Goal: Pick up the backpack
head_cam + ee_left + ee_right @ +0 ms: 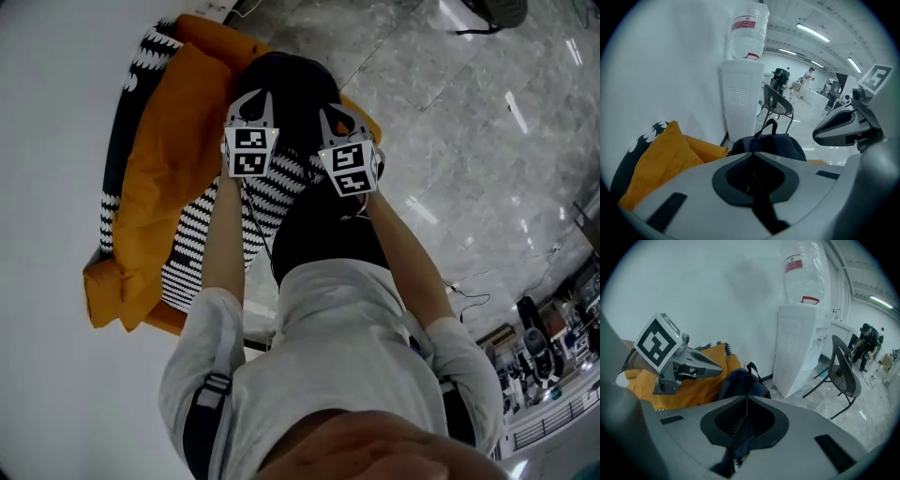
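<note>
Plainly, both tongs are closed with nothing between their jaws: the left gripper [251, 103] and right gripper [336, 122] hang side by side over the dark backpack [286, 80], which sits handle-up on an orange cushion [164, 169] beside a black-and-white striped blanket [202, 244], its contents hidden; beyond it, a white water dispenser [740, 101] carries an upturned bottle [747, 30]

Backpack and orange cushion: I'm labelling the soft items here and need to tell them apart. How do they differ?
The backpack is dark, almost black; the orange cushion is bright. The backpack stands upright with a carry loop on top; the cushion lies slumped and shows no handle. The backpack is compact; the cushion stretches longer, beside the striped fabric. Both look soft and sit side by side.
</note>
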`<act>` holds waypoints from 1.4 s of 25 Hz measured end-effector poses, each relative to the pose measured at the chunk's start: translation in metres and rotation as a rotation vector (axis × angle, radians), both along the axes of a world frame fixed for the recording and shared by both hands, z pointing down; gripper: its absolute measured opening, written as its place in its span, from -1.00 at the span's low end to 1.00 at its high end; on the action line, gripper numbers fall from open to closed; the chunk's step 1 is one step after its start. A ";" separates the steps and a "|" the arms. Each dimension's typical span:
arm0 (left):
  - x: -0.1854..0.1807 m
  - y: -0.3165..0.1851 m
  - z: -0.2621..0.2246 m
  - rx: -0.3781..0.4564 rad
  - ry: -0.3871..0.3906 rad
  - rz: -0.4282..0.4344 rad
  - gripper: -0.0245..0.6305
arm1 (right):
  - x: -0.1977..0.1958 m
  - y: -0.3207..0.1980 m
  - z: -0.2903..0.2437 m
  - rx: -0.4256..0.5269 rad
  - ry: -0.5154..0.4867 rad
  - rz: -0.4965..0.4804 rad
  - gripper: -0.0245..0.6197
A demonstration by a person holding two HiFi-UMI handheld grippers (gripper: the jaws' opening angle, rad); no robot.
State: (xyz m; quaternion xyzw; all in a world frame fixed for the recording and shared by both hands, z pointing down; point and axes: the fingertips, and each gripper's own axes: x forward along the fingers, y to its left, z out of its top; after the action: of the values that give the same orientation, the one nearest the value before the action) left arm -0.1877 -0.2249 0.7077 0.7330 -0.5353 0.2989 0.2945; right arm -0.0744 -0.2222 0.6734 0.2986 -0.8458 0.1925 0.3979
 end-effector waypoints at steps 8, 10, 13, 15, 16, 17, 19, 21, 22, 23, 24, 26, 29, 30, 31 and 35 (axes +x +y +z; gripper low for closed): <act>-0.006 -0.021 0.020 0.023 -0.131 0.140 -0.84 | -0.003 -0.015 0.020 0.012 -0.007 0.055 -0.80; -0.005 -0.027 0.024 0.027 -0.150 0.193 -0.53 | -0.002 -0.020 0.025 0.012 -0.005 0.076 -0.79; -0.007 -0.028 0.035 0.020 -0.176 0.249 -0.40 | -0.006 -0.022 0.036 -0.013 -0.029 0.104 -0.47; -0.009 -0.028 0.042 0.010 -0.197 0.280 -0.36 | -0.005 -0.025 0.040 -0.022 -0.029 0.118 -0.41; -0.008 -0.027 0.044 0.005 -0.198 0.289 -0.33 | -0.003 -0.027 0.042 -0.022 -0.025 0.125 -0.40; -0.008 -0.028 0.047 0.003 -0.191 0.293 -0.30 | -0.001 -0.029 0.043 -0.022 -0.021 0.132 -0.39; -0.009 -0.032 0.051 0.005 -0.176 0.296 -0.25 | 0.002 -0.033 0.048 -0.027 -0.014 0.143 -0.34; -0.009 -0.035 0.055 0.009 -0.173 0.315 -0.14 | 0.005 -0.035 0.054 -0.037 -0.011 0.154 -0.26; -0.009 -0.036 0.057 0.009 -0.172 0.328 -0.07 | 0.006 -0.035 0.057 -0.045 -0.013 0.161 -0.23; -0.008 -0.037 0.061 0.007 -0.169 0.341 -0.03 | 0.006 -0.035 0.060 -0.055 -0.018 0.167 -0.21; -0.007 -0.037 0.064 0.001 -0.163 0.352 -0.02 | 0.006 -0.034 0.064 -0.066 -0.024 0.172 -0.19; -0.005 -0.035 0.072 -0.016 -0.144 0.370 -0.01 | 0.005 -0.034 0.071 -0.089 -0.030 0.167 -0.16; -0.005 -0.036 0.083 -0.039 -0.117 0.362 0.00 | 0.002 -0.033 0.082 -0.115 -0.025 0.138 -0.14; -0.006 -0.037 0.086 -0.043 -0.108 0.351 0.02 | 0.001 -0.033 0.085 -0.119 -0.021 0.126 -0.14; -0.006 -0.038 0.089 -0.047 -0.100 0.341 0.03 | 0.001 -0.033 0.087 -0.122 -0.017 0.114 -0.14; -0.003 -0.043 0.097 -0.056 -0.088 0.330 0.03 | 0.002 -0.036 0.091 -0.116 -0.008 0.089 -0.15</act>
State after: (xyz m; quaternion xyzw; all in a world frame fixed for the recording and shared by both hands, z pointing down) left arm -0.1908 -0.2678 0.8051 0.7886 -0.4117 0.3898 0.2379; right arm -0.0722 -0.2580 0.7644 0.3118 -0.8207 0.2598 0.4021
